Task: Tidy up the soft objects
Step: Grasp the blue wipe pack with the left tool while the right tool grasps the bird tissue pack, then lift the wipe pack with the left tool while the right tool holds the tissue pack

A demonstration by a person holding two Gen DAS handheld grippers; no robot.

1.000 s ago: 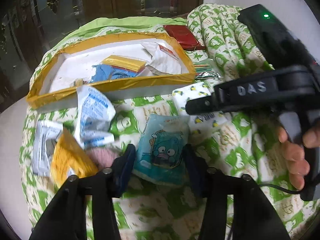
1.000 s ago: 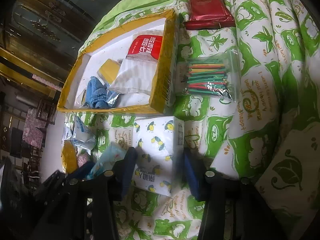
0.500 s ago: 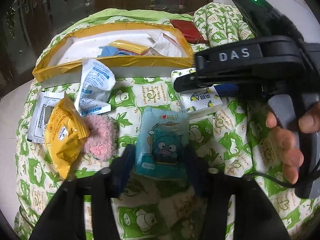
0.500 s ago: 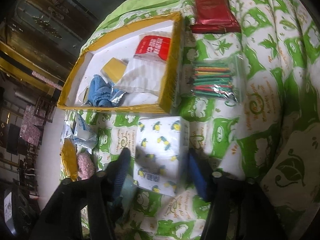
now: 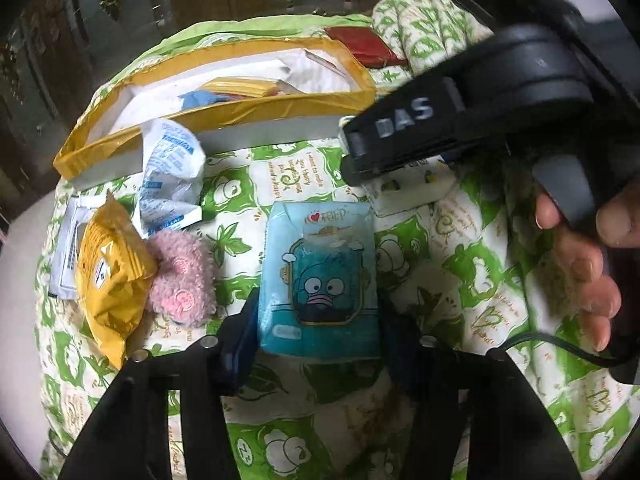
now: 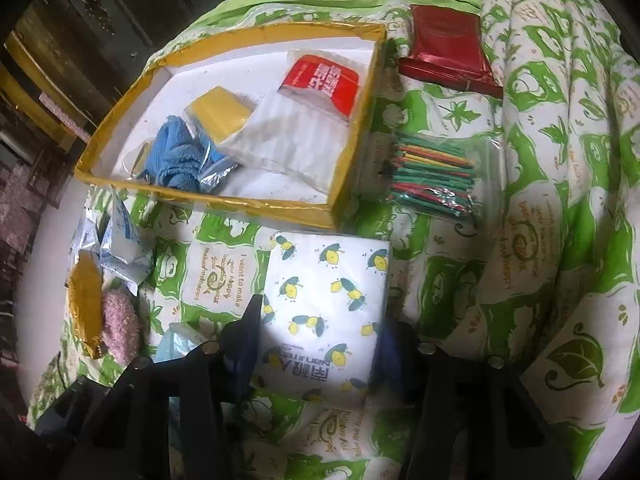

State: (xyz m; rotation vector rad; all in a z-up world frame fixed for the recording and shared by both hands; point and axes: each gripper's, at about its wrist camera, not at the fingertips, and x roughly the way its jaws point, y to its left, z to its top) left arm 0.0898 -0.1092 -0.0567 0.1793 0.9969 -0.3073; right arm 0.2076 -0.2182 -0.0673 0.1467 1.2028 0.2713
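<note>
My left gripper [image 5: 318,320] is shut on a blue tissue pack [image 5: 320,276] with a cartoon face, held over the green-and-white quilt. My right gripper [image 6: 320,332] is shut on a white tissue pack [image 6: 324,304] printed with yellow bees; its black body [image 5: 460,120] crosses the left wrist view at upper right. A yellow-edged white box [image 6: 208,196] lies beyond, holding a blue cloth [image 6: 176,156], a yellow pad [image 6: 220,116] and a red-and-white bag [image 6: 320,84].
On the quilt at left lie a yellow packet [image 5: 112,276], a pink fluffy toy [image 5: 184,276] and a crumpled white-blue wrapper [image 5: 172,176]. A bag of coloured sticks [image 6: 436,176] and a red pouch [image 6: 448,52] lie right of the box.
Both grippers have closed on their tissue packs and lifted, drawing back from the box. The right gripper has swung upright and now looms closer in the left wrist view.
</note>
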